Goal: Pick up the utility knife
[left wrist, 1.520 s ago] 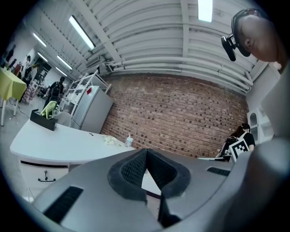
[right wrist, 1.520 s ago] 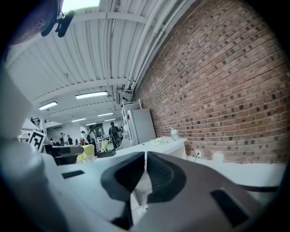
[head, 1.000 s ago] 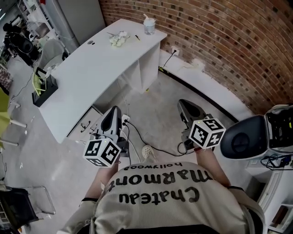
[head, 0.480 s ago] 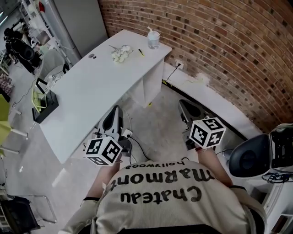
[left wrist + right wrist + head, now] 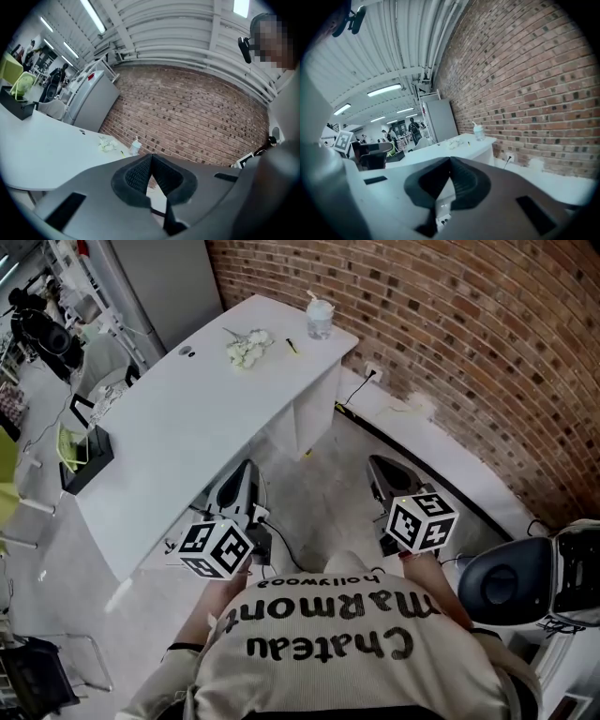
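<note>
**Both tongs shut and empty, knife way over at the far end of the bench**

The left tongs (image 5: 151,157) are closed. In the left gripper view the two ribbed pads meet at their tips with nothing pinched between them. Same story for the right tongs (image 5: 450,160): pads together, nothing in them.

From the head view, both are held low in front of the person's body and pointing forward. The left one's marker cube (image 5: 215,548) and the right one's cube (image 5: 422,520) sit just above the lettered sweater (image 5: 328,620). Under them is grey floor (image 5: 319,493) with a black cable (image 5: 281,549) trailing across it.

The long white bench (image 5: 178,427) runs off to the left and ahead. At its far end, close to the brick wall (image 5: 469,343), there's a little bunch of white flowers (image 5: 247,347) and a clear lidded cup (image 5: 320,317). Lying flat between those two is a slim yellow-and-dark thing, which looks like the utility knife (image 5: 292,346), though it's honestly too small to be sure. It's well apart from both tongs.

At the near left end of the bench sits a black tray (image 5: 84,456). A black chair (image 5: 502,579) is off to the right.
</note>
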Available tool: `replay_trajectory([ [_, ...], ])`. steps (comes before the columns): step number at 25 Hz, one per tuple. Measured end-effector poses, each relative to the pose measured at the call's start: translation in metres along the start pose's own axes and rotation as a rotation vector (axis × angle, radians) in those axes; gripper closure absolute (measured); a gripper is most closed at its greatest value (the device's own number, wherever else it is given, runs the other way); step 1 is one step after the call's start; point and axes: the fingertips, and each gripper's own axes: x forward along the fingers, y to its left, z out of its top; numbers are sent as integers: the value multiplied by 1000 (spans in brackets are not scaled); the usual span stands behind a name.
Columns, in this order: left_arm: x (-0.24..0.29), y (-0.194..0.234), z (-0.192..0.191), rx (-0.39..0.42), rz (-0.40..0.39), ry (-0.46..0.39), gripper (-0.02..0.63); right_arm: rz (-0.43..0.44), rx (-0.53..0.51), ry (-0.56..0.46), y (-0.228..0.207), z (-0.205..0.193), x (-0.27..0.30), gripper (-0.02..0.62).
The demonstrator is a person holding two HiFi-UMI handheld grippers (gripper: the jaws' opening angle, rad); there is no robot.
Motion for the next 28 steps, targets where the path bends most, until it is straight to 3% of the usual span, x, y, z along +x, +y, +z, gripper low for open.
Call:
replay_trajectory([
  [6, 42, 0, -8, -5, 2, 14, 604, 13, 19, 20, -35, 4, 31, 592],
  [11, 90, 9, -4, -2, 42, -11, 604, 83, 15, 30, -65, 24, 86, 592],
  [20, 192, 35, 40, -5, 164, -132, 604, 214, -72, 22, -123, 110, 197, 592],
  [28, 244, 46, 58, 2, 240, -194, 604, 301, -115, -16, -151, 165, 251, 592],
])
